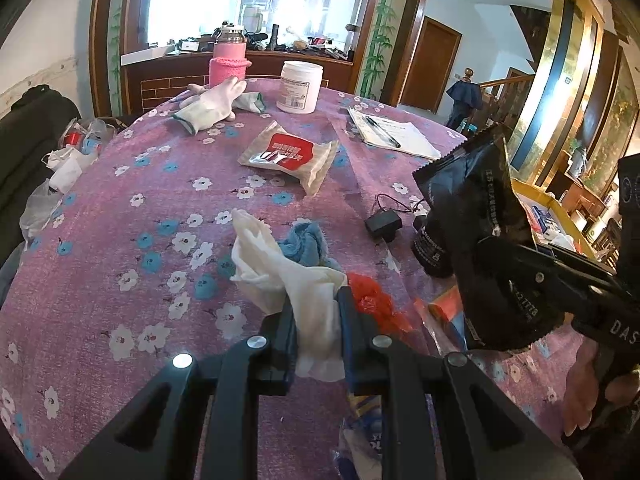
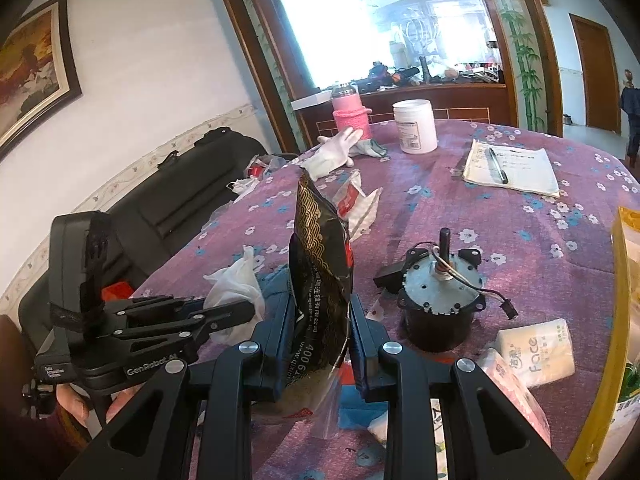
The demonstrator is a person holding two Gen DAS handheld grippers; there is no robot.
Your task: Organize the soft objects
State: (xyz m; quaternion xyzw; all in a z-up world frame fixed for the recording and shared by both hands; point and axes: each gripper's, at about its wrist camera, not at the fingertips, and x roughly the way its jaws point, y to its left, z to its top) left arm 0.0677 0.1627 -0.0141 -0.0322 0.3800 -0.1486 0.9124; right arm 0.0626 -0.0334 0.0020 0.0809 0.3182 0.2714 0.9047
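My left gripper (image 1: 317,305) is shut on a crumpled white glove (image 1: 280,264) that hangs between its fingers, lifted just off the floral tablecloth; the right wrist view shows that gripper (image 2: 240,312) with the glove (image 2: 236,284) from the side. Behind the glove lie a blue cloth (image 1: 304,242) and a red plastic bag (image 1: 370,300). My right gripper (image 2: 320,316) is shut on a black foil pouch (image 2: 322,264) with gold patterning, held upright above the table. The pouch (image 1: 476,216) also stands at the right of the left wrist view.
More white gloves (image 1: 212,104) lie at the far side by a pink-sleeved bottle (image 1: 230,60) and a white jar (image 1: 299,86). A red-and-white packet (image 1: 288,156), a notebook with a pen (image 1: 394,134), a small motor (image 2: 440,300) and tissue packs (image 2: 536,350) share the table.
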